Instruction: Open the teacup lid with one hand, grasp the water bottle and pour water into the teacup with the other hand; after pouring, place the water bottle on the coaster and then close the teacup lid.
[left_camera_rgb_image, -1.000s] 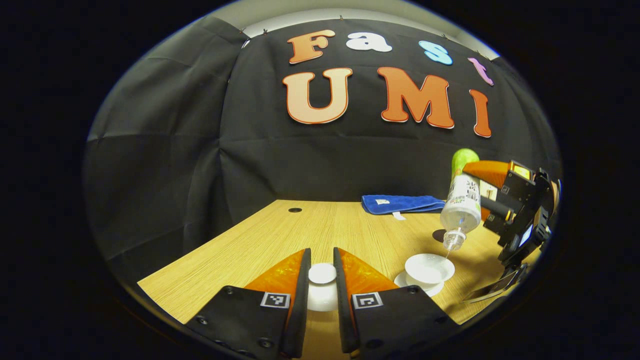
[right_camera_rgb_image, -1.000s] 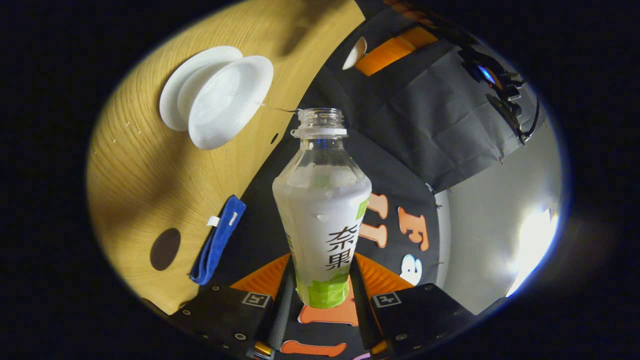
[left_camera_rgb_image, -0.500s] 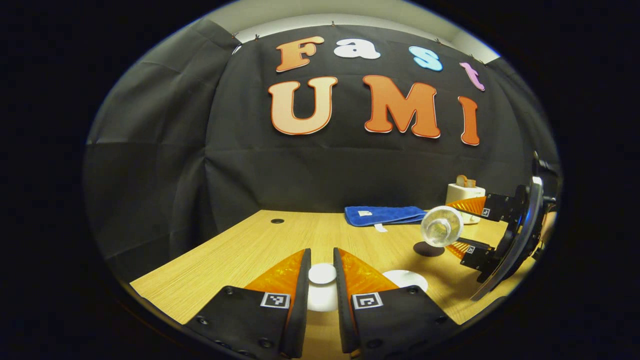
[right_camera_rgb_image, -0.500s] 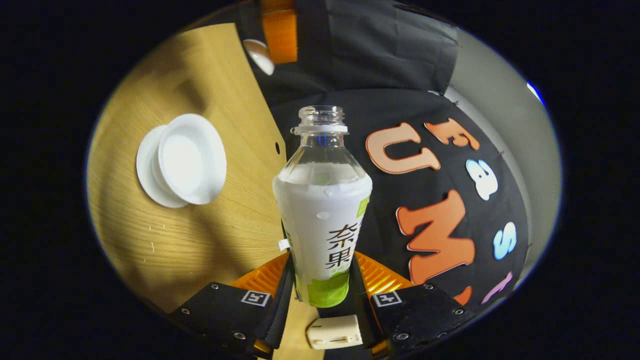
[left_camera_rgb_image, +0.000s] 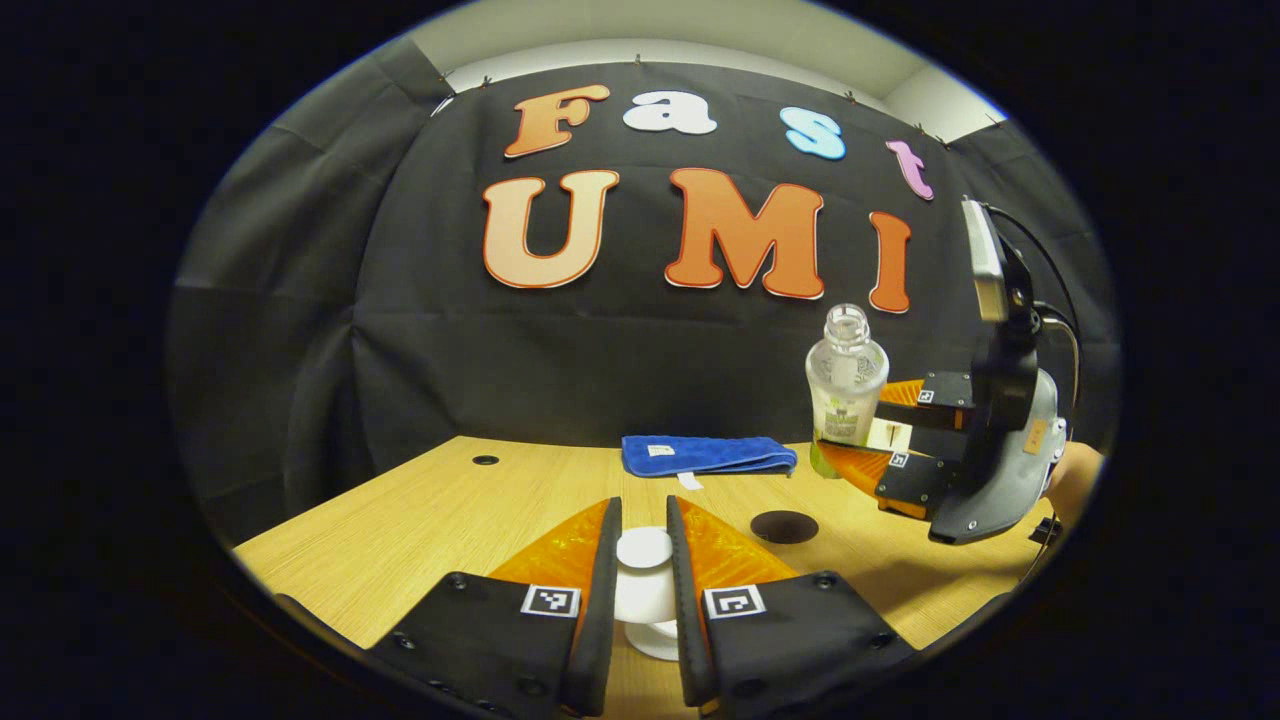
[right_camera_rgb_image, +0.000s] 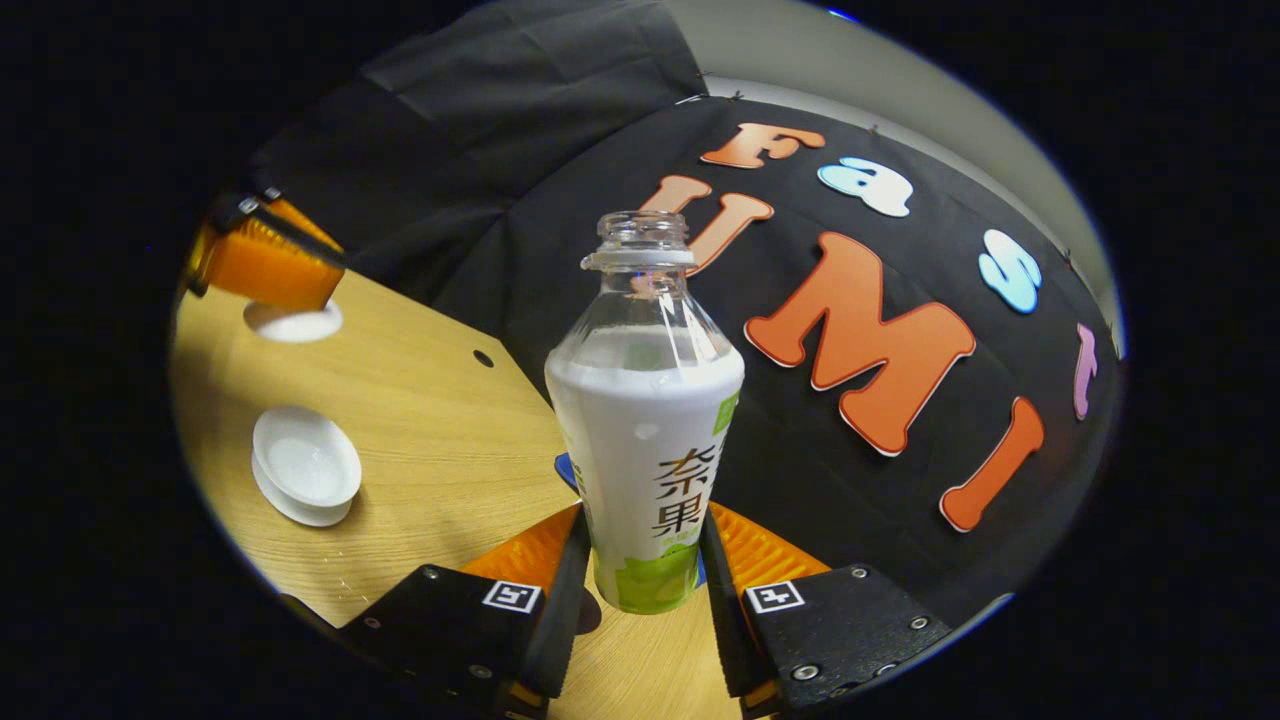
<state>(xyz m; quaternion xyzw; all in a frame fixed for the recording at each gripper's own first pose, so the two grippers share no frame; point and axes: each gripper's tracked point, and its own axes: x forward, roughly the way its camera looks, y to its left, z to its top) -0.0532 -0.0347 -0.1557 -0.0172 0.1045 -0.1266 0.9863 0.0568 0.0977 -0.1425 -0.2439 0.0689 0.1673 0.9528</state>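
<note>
We see both views evenly lit from above, the wooden table bright and warm against the dark cloth wall. Soft shadows fall on the wood beneath the right gripper in the left gripper view. The clear neck of the water bottle carries small highlights. Focus is sharp throughout, without motion blur. Fisheye distortion bends the table edge and wall toward the rims.
</note>
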